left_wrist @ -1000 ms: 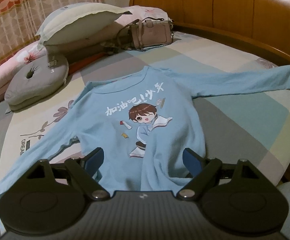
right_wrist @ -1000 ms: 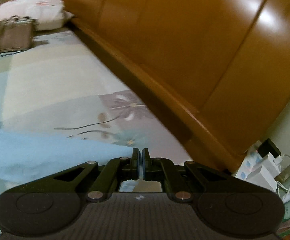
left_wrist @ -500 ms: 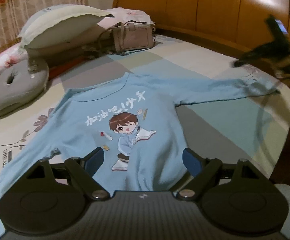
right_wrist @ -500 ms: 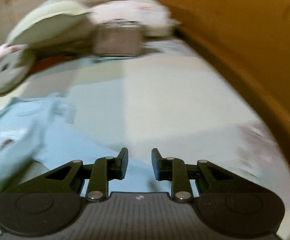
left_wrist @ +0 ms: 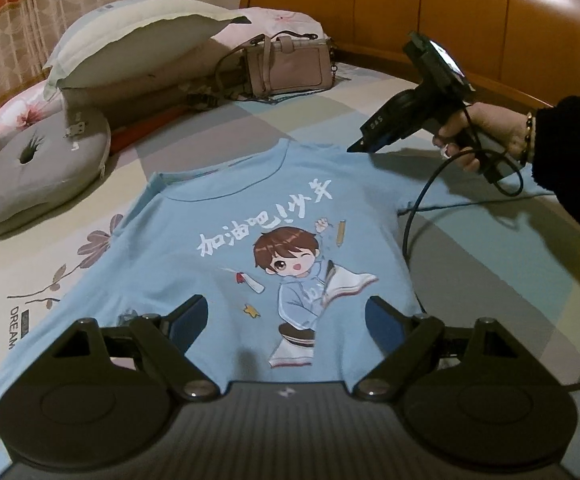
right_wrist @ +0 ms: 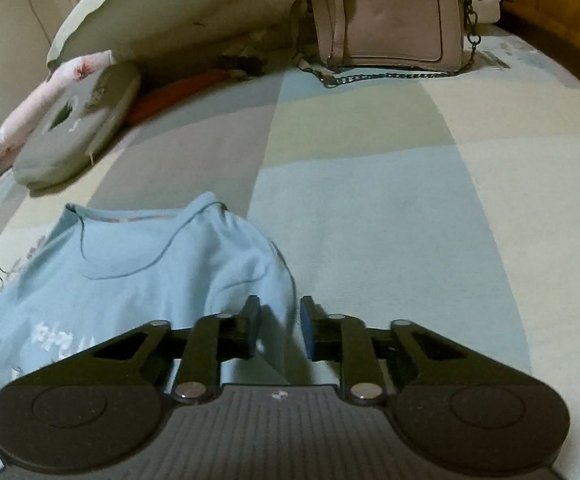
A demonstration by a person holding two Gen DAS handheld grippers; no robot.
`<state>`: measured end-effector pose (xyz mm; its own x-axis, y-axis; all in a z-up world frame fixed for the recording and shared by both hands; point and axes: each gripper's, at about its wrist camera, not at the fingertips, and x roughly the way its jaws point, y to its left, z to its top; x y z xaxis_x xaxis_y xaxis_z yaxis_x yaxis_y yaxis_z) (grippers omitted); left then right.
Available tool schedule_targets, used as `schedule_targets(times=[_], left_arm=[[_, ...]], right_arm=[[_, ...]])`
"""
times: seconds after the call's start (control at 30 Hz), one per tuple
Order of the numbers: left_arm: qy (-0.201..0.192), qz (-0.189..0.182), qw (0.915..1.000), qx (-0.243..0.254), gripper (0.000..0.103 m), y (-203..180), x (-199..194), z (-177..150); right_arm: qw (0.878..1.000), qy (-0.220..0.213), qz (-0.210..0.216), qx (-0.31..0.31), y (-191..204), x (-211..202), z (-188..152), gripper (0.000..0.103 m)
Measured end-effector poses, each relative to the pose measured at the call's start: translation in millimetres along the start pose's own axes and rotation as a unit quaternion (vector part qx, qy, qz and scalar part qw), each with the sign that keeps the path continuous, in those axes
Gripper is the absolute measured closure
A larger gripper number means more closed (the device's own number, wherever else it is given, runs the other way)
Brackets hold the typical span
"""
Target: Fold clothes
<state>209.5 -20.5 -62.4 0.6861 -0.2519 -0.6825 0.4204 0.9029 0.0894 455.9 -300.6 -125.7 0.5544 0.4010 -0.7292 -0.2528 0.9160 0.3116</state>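
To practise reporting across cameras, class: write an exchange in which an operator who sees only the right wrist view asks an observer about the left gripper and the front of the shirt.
Operator: My right gripper is closing with the shoulder of the shirt between its jaws. Where is the left gripper?
Observer: The left gripper hangs open over the shirt's lower part, with nothing gripped.
Operator: I see only the collar and some white lettering. Is the shirt face up?
Observer: Yes. A cartoon boy print shows on the chest, below the lettering.
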Motion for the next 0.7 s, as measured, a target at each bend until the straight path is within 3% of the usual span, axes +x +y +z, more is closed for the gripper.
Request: schedule_targets(times=[0.17, 0.33, 0.47, 0.57, 0.7], left_arm=[[-0.009, -0.003, 1.0, 0.0, 0.017, 5.1, 8.6, -0.3], [-0.016, 0.006, 0.9998, -0.009, 0.017, 10.8, 15.4, 3.3], [-0.017, 0.012, 0.9996, -0.02, 0.017, 16.1, 23.1, 5.3], [-0.022, 0.001, 0.9995, -0.021, 0.017, 24.5, 24.3, 5.2], [-0.027, -0.005, 0.9996, -0.01, 0.017, 49.0, 27.9, 12.9]], right_arm=[[0.997, -0.006, -0.054, -0.06, 10.3, 3.8, 7.3, 0.099], [0.992, -0.024, -0.1, -0.069, 7.2, 22.7, 40.0, 0.099], [0.981, -0.038, -0.17, -0.084, 6.5, 39.8, 59.6, 0.1], [0.991, -0.036, -0.122, -0.05, -2.0, 36.2, 62.2, 0.1], [0.995, -0.026, -0.059, -0.082, 11.0, 24.1, 57.4, 0.096]])
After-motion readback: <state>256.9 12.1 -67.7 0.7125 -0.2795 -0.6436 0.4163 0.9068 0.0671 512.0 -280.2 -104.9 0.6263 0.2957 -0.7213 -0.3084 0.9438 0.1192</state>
